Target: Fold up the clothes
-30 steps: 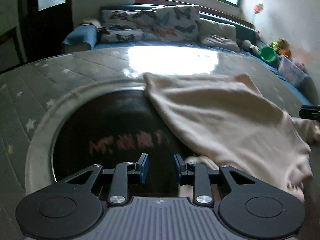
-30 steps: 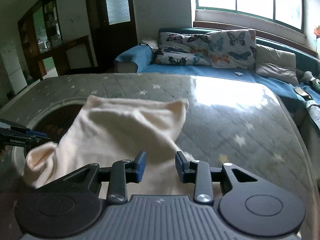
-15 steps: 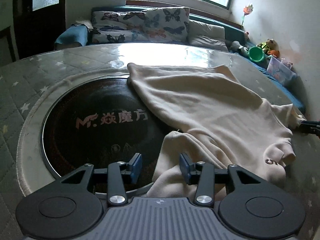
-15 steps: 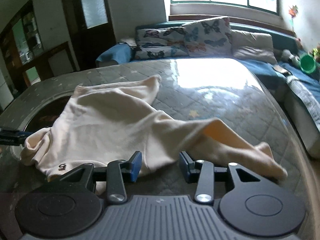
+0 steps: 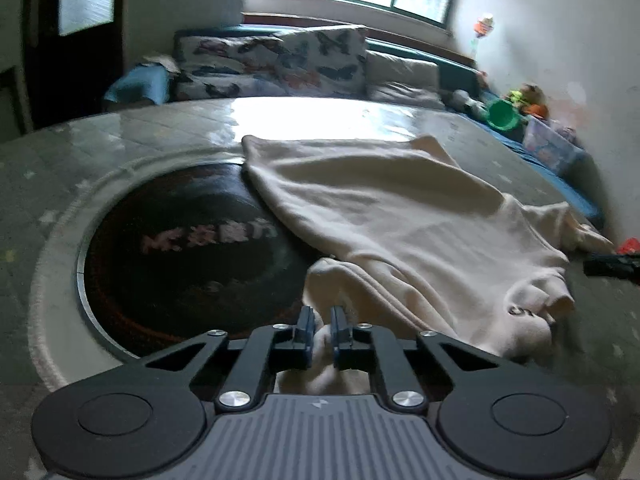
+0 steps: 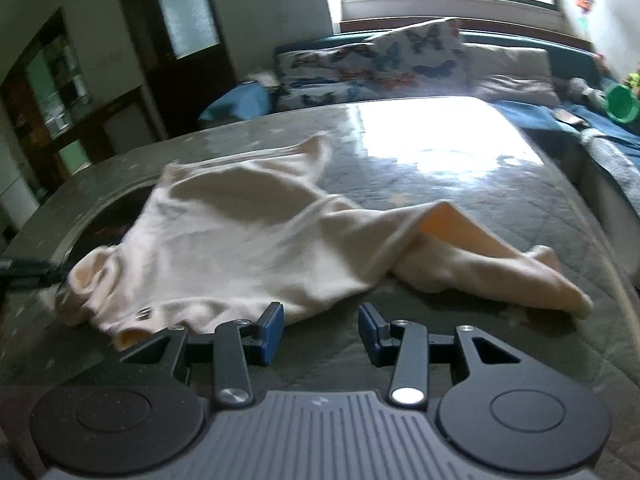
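1. The left gripper (image 5: 322, 326) was open half a second ago with the sleeve's cuff between its jaws; now it has clamped down on that cuff, cream cloth bunched between the blue pads.
2. The right gripper (image 6: 320, 330) has its jaws apart, and nothing is between them. It hangs over bare table (image 6: 460, 184) just short of the garment's near edge, closer to the cloth than a second ago.
3. The cream sweatshirt (image 5: 392, 216) lies spread but rumpled, partly over the table's dark round inset (image 5: 180, 248), its other sleeve (image 6: 500, 268) trailing to the right.
4. Judging by this, one sleeve is secured and the fold can start; the right side has yet to take hold.
5. Beyond, a sofa with butterfly cushions (image 5: 276, 64) lines the wall.
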`<state>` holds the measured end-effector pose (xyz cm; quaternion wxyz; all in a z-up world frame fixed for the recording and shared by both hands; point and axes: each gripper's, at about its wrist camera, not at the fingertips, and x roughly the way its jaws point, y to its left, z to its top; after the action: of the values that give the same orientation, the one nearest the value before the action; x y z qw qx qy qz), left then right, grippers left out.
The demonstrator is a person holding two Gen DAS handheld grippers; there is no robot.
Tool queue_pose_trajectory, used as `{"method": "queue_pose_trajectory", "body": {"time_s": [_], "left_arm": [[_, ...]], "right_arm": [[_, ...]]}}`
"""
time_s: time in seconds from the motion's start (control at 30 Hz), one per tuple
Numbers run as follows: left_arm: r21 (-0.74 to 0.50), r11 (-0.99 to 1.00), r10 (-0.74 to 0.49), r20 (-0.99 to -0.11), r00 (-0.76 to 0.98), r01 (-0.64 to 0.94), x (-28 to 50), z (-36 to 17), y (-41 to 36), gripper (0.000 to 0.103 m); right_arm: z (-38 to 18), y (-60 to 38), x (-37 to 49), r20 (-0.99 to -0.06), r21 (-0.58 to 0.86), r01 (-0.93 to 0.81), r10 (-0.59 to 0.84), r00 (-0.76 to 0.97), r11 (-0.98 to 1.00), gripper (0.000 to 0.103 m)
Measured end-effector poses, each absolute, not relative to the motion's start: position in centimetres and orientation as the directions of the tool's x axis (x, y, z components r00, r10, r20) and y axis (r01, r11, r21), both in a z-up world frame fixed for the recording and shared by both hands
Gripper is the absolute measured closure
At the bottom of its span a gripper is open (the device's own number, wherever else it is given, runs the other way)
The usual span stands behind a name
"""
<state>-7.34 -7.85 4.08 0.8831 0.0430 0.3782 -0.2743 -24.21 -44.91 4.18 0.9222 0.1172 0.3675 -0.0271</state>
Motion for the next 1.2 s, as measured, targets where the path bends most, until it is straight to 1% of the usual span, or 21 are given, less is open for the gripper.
{"method": "queue_pose_trajectory", "body": {"time_s": [0.13,0.3,0.43,0.53,0.8,0.97,1.13,1.2], "left_arm": [[-0.088,0.899,-0.378,-0.652,0.657,0.429,-7.6,5.9,-5.6,0.095],[-0.071,0.95,-0.281,-0.623,0.73,0.305,-7.7,7.7,-1.9,0.097],[-0.064,0.969,-0.224,-0.628,0.745,0.237,-7.1,7.7,0.2,0.097],[-0.062,0.978,-0.192,-0.644,0.741,0.199,-6.5,7.0,1.0,0.097],[-0.031,0.992,-0.108,-0.685,0.72,0.119,-5.7,5.1,1.9,0.097],[0.017,0.997,-0.047,-0.677,0.734,0.079,-5.5,5.0,2.4,0.1],[0.017,0.998,-0.035,-0.694,0.72,0.065,-4.9,4.5,3.2,0.1],[0.007,0.996,-0.058,-0.693,0.718,0.087,-5.2,4.7,3.1,0.099]], "right_arm": [[4.6,-42.4,-23.7,-0.684,0.178,0.024,0.106,0.722,0.984,0.061],[4.8,-38.9,-22.8,-0.684,0.122,-0.122,0.173,0.709,0.985,0.061],[4.3,-36.7,-22.0,-0.696,0.03,-0.193,0.159,0.7,0.981,0.061],[3.7,-36.0,-21.6,-0.706,-0.014,-0.208,0.138,0.695,0.978,0.061],[3.5,-36.9,-21.5,-0.716,-0.033,-0.188,0.108,0.689,0.982,0.061],[3.4,-36.9,-21.7,-0.722,-0.033,-0.194,0.111,0.683,0.98,0.061],[3.5,-36.9,-21.7,-0.721,-0.036,-0.204,0.116,0.683,0.978,0.061],[3.6,-36.9,-21.8,-0.72,-0.036,-0.207,0.118,0.683,0.978,0.061]]}}
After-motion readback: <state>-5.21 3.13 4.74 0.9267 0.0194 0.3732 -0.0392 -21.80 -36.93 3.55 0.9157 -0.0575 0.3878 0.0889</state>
